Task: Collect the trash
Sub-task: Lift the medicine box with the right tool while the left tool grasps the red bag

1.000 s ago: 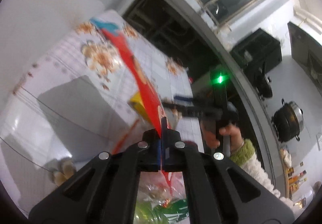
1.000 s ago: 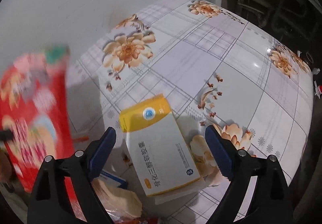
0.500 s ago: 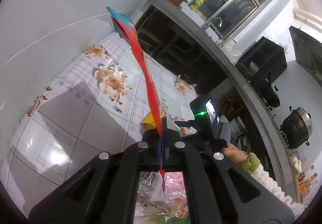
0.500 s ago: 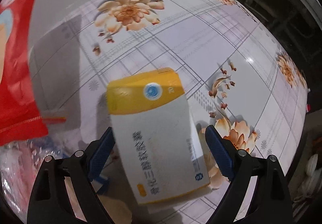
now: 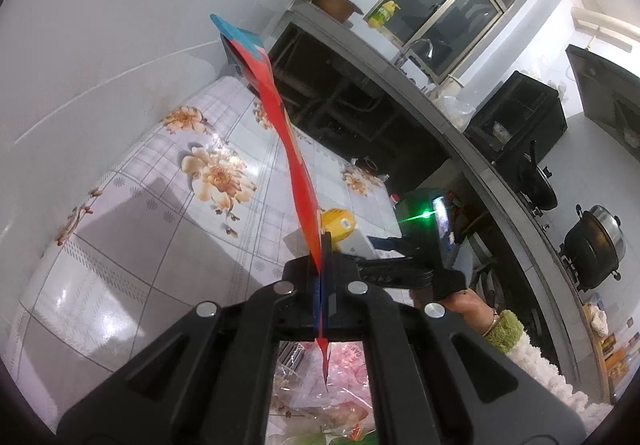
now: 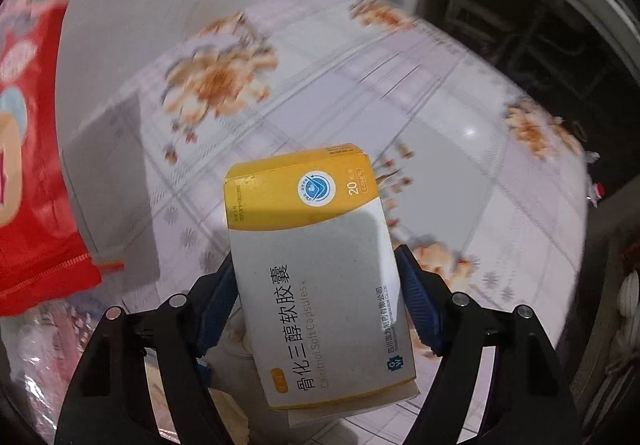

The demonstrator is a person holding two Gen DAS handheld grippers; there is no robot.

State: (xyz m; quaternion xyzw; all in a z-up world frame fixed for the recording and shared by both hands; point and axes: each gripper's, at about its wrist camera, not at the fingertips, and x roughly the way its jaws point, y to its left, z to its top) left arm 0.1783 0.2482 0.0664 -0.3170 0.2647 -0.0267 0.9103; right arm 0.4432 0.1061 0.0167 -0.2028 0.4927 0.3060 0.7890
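step: pickup, both loaded | left gripper [image 5: 322, 277] clamps red wrapper [image 5: 294, 161], upright above table [image 5: 120, 229] | right gripper [image 6: 316, 305] grips medicine box [image 6: 320, 269], lifted | next: drop into bag [image 5: 344, 361] near

Black claw [image 6: 316, 285] arms, silver screws, blue pads [image 6: 420, 305]; green fuzzy cuff [image 5: 502, 331]

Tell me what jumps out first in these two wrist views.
The yellow-and-white medicine box fills the right wrist view, clamped between the right gripper fingers above the floral tablecloth. In the left wrist view, the left gripper pinches a red snack wrapper edge-on, rising toward the wall. The right gripper's green light glows just beyond.
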